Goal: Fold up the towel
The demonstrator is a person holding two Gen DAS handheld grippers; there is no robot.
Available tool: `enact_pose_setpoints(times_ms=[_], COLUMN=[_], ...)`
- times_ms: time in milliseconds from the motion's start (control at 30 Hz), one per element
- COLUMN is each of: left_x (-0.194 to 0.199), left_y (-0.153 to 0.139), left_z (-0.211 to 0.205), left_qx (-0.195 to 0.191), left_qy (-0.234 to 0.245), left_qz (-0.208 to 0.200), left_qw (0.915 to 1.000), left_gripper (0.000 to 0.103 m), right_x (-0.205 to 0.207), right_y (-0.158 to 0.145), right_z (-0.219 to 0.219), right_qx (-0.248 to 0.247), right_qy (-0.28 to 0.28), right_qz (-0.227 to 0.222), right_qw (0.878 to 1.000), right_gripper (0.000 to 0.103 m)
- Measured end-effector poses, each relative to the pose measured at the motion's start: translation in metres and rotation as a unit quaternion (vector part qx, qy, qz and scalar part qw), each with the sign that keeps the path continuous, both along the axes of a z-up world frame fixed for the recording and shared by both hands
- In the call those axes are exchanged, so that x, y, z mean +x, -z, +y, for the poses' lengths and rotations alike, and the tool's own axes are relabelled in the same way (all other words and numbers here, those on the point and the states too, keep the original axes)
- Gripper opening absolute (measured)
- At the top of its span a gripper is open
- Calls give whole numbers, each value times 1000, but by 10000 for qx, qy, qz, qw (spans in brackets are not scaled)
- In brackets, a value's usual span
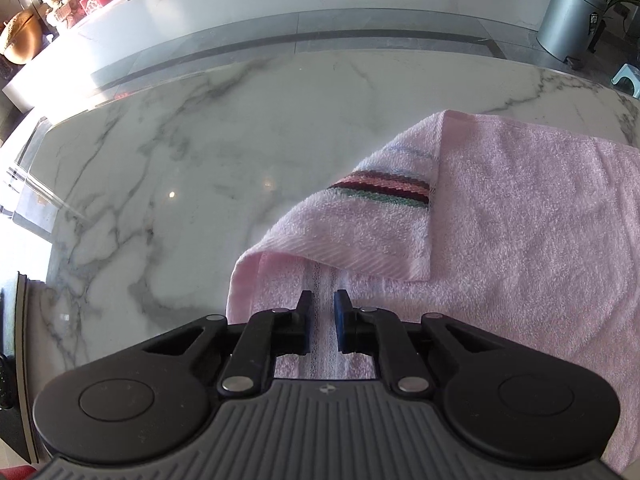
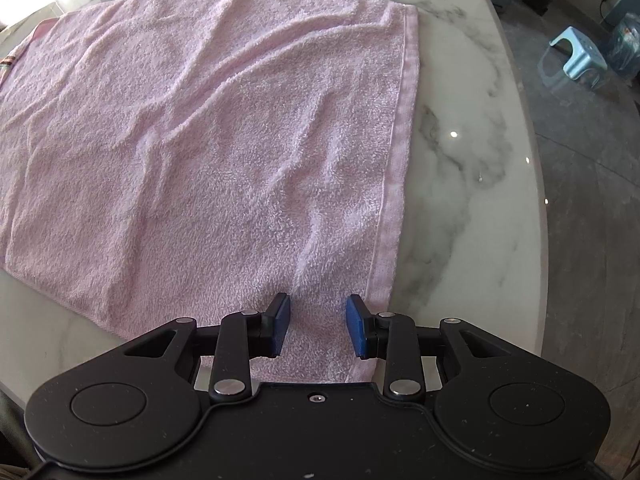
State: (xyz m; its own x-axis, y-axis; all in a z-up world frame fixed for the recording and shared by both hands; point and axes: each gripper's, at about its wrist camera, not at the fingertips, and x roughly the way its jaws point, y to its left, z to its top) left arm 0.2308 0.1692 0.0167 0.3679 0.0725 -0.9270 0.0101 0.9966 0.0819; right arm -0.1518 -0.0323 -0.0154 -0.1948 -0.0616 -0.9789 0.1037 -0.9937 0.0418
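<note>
Fluffy pink terry towel point(image 2: 208, 140) lies rumpled on veined marble bench point(image 2: 472, 168); left gripper point(image 1: 323, 322) nearly clenched over its woven band, right gripper point(image 2: 318, 326) released.

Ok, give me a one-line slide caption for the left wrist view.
Left tool nearly closed over the pink towel's near edge, striped corner already folded over, on a marble table.

Towel point(image 1: 520, 220) runs off right edge
</note>
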Motion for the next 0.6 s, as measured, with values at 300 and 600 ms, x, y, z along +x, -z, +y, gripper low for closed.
enact_pose_setpoints(times_ms=[300, 600], left_x=[44, 67], left_y=[-5, -19], left_z=[12, 32], left_qx=[103, 286], left_qy=[-177, -458], left_qz=[-388, -659], left_qw=[9990, 9964], left_gripper=[10, 11], right_x=[-1, -2], right_y=[4, 9], right_z=[-2, -5], right_qx=[52, 118], right_qy=[-65, -119], right_qz=[-109, -213], right_qw=[9999, 9996], right_gripper=[32, 33])
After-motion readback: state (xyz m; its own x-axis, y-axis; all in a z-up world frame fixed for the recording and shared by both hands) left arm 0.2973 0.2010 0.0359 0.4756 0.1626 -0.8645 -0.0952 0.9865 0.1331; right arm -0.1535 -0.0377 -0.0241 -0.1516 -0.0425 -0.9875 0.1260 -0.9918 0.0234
